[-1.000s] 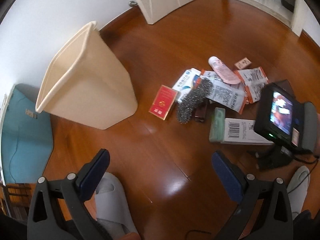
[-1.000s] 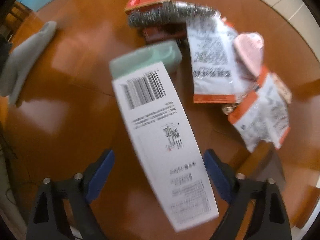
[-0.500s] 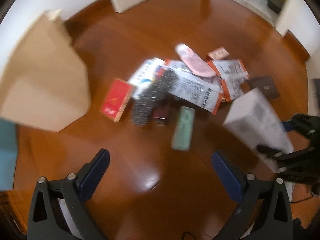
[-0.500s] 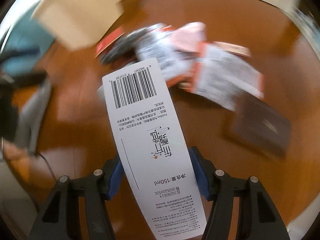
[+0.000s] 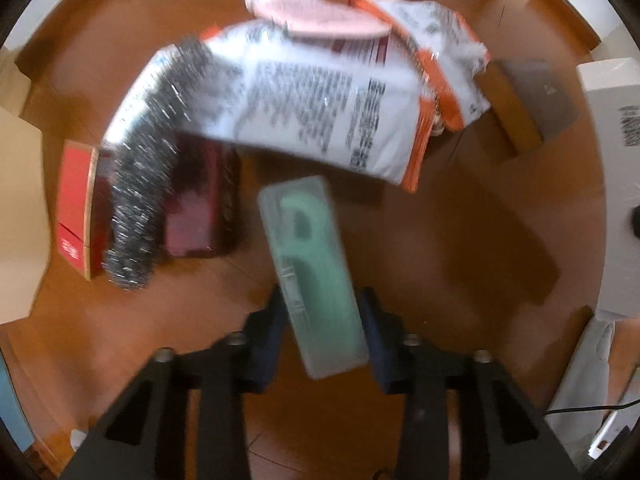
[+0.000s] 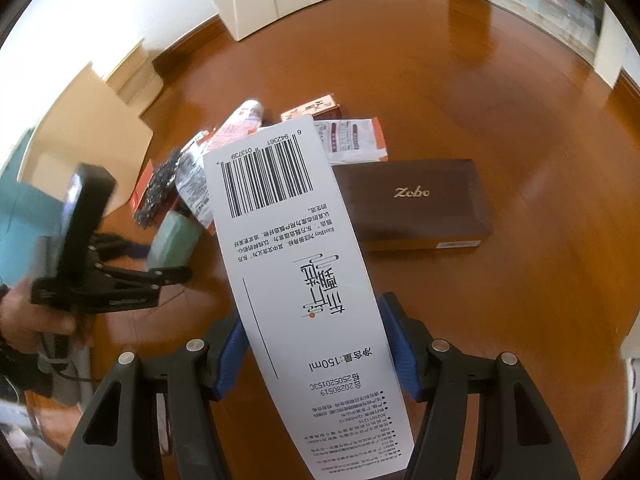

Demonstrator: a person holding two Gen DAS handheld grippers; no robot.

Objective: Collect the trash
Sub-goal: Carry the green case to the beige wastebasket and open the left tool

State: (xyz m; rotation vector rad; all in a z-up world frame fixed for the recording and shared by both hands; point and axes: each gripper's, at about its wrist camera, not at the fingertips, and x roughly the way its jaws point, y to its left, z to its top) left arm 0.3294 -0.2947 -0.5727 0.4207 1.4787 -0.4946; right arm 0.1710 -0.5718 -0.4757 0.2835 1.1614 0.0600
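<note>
My left gripper [image 5: 322,330] is shut on a pale green plastic case [image 5: 310,268], low over the wooden floor by the trash pile. It also shows in the right wrist view [image 6: 120,272] with the green case [image 6: 174,240]. My right gripper [image 6: 316,344] is shut on a long white box [image 6: 296,272] with a barcode, held above the floor; the box shows at the right edge of the left wrist view [image 5: 616,160]. The pile holds a white and orange pouch [image 5: 320,108], a steel scourer [image 5: 148,172], a red box [image 5: 74,208] and a pink tube [image 5: 312,16].
A beige bin [image 6: 80,120] stands at the left by the wall. A dark brown Zobo box [image 6: 412,200] lies on the floor right of the pile. A teal mat [image 6: 20,224] lies at the far left. A dark red box [image 5: 200,208] lies beside the scourer.
My left gripper dropped to the pile and shut on the green case. My right gripper lifted the white box further up and away from the pile.
</note>
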